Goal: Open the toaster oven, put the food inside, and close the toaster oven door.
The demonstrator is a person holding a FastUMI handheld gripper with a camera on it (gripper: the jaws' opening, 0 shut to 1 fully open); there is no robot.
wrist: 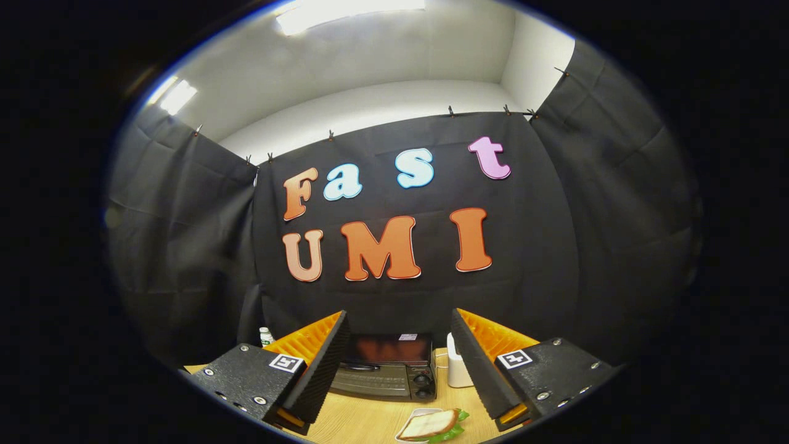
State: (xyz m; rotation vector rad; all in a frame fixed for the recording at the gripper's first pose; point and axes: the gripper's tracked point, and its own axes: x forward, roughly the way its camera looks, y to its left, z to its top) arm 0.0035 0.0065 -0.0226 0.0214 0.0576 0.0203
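Gripper [400, 364]: fingers spread wide, holding nothing, high above the table [363, 422].
Toaster oven [385, 367]: far, beyond the fingers, door closed.
Sandwich [428, 424]: near, on a plate [412, 414], ready for loading.

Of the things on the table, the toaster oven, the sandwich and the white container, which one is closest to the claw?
The sandwich on its plate, lying between the open claw fingers' bases. The toaster oven and white container stand farther back against the wall.
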